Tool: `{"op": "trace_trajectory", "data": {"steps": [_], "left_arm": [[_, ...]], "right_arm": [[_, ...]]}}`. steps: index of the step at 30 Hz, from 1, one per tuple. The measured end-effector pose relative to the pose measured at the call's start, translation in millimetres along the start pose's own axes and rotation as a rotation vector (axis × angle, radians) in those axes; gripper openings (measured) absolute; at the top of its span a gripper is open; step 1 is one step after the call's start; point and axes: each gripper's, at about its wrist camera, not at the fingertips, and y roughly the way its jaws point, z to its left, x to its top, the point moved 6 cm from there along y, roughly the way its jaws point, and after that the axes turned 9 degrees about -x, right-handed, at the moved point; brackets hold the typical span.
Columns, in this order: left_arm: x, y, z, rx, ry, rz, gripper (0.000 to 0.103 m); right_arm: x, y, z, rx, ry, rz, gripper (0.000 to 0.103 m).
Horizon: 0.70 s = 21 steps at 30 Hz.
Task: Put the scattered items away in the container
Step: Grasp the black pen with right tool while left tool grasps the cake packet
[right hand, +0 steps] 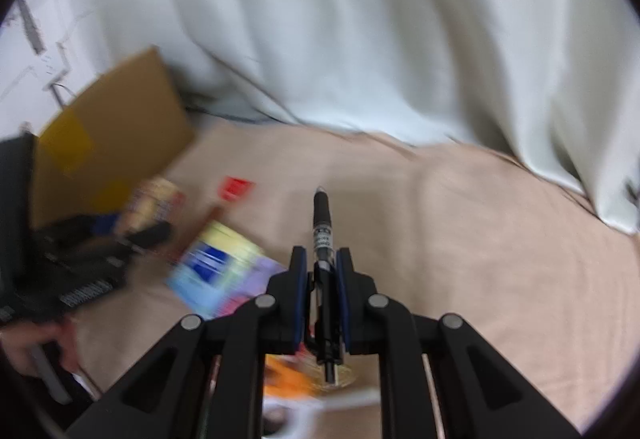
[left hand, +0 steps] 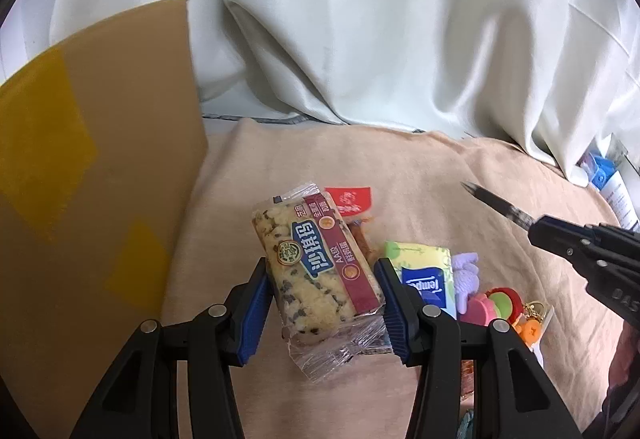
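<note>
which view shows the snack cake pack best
The left wrist view: the snack cake pack sits sharp and centred between the left gripper fingers, label readable. The right wrist view shows only a blurred yellowish smear beside the cardboard box.

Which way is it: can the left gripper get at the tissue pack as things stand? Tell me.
Probably not. The left gripper is shut on the snack cake, so its jaws are full. The tissue pack lies just to its right, uncovered on top, but the cake must go first.
</note>
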Motion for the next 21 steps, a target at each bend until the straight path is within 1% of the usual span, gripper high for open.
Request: {"op": "trace_trajectory", "data": {"steps": [3,7,11,13,15,16,21], "left_arm": [[1.0,2.1,-7.0,-0.007,0.007,0.001,0.051],[1.8,2.8,-14.2,-0.013,0.018,-0.003,0.051],[-1.4,4.7,-14.3,-0.015,0.021,0.012,0.051],[-2.1,4.1,-13.8,-0.016,0.021,0.013,0.051],[-1.6,3.1,-13.0,-0.016,0.02,0.011,0.051],[-1.3,2.5,-12.5,-0.016,0.019,0.008,0.051],[-0.1,5.8,-9.4,-0.016,0.013,0.012,0.051]], "right_arm": [[-14.1,16.9,-23.0,-0.026,0.032,0.049,0.017],[-22.1,34.2,-29.6,-0.014,0.055,0.094,0.018],[-22.0,44.2,-21.1,-0.036,0.023,0.11,0.018],[-21.5,44.6,-17.5,-0.042,0.017,0.104,0.021],[-19.4,43.8,-15.1,-0.042,0.019,0.098,0.029],[-18.3,44.4,-14.6,-0.039,0.023,0.097,0.03],[-15.8,50.2,-10.3,-0.054,0.003,0.092,0.029]]}}
